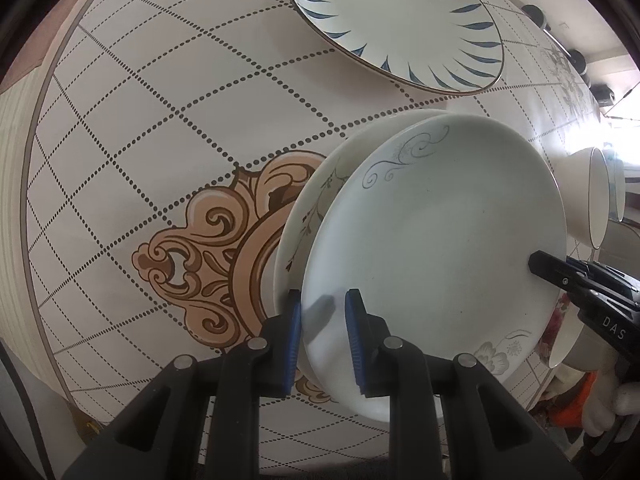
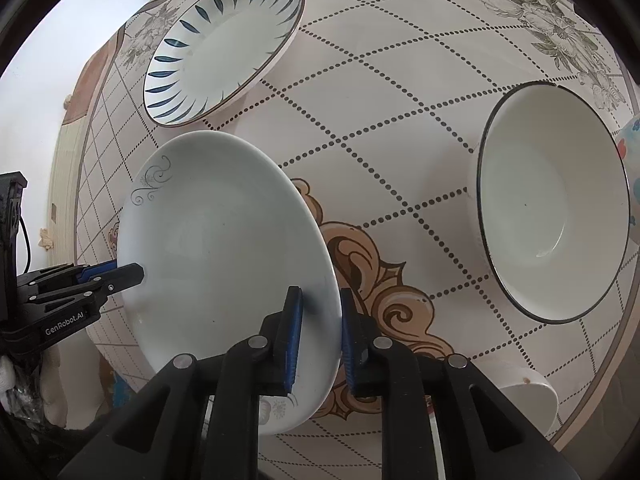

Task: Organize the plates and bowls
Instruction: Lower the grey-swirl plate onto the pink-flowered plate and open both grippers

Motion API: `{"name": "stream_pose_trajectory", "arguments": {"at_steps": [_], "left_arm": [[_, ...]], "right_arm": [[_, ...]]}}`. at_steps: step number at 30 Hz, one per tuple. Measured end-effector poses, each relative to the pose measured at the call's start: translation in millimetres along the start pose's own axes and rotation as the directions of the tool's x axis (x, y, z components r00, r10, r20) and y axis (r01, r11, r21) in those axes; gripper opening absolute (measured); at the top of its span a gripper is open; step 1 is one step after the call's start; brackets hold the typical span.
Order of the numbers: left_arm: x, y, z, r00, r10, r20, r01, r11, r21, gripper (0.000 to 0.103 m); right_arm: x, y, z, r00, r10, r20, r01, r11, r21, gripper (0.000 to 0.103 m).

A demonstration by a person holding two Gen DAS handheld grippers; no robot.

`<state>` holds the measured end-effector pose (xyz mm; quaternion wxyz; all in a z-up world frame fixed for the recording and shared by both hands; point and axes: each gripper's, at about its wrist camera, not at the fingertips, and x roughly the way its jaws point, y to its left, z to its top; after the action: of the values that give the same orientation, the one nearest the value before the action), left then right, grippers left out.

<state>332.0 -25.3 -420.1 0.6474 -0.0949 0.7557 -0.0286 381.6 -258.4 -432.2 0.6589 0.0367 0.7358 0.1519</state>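
The round table (image 1: 160, 120) fills both views. Its pale top is crossed by dotted diamond lines, and a brown scroll ornament (image 1: 192, 256) at its middle serves as the mark for everything else. Beyond the ornament and well apart from it, a wide plate with blue petal strokes (image 1: 392, 20) lies flat on the table. Over the ornament's edge hangs the white plate with grey scrolls (image 1: 432, 240), tilted and lifted clear. Just under it, a second white plate with a brown twig pattern (image 1: 316, 200) covers part of the ornament. In the right wrist view, a deep white bowl with a dark rim (image 2: 552, 200) stands on the table to the right of the ornament, near it but apart. The left gripper (image 1: 324, 336) is clamped on the near rim of the scrolled plate, one blue pad under it and one on top. The right gripper (image 2: 320, 328) straddles the opposite rim, directly above the ornament's left side. Its pads stand close on either side of the rim, but I cannot tell whether they press on it. A small white cup (image 2: 528, 400) sits below and to the right of the ornament, at the table's edge.
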Motion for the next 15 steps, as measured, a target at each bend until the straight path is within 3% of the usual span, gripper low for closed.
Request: {"name": "stream_pose_trajectory", "arguments": {"at_steps": [7, 12, 15], "left_arm": [[3.4, 9.5, 6.3, 0.998, -0.044, -0.045, 0.042, 0.999, -0.028, 0.02], [2.0, 30.3, 8.3, 0.993, -0.095, -0.072, 0.09, 0.994, -0.068, 0.021], [0.2, 35.4, 7.3, 0.993, -0.091, -0.073, 0.087, 0.994, -0.064, 0.022]], "right_arm": [[3.7, -4.5, 7.9, 0.999, 0.044, -0.026, -0.043, 0.998, 0.055, 0.024], [-4.4, -10.1, 14.4, 0.998, 0.062, -0.018, -0.06, 0.995, 0.083, 0.026], [-9.9, -12.9, 15.8, 0.998, 0.062, 0.001, -0.062, 0.993, 0.097, 0.026]]}}
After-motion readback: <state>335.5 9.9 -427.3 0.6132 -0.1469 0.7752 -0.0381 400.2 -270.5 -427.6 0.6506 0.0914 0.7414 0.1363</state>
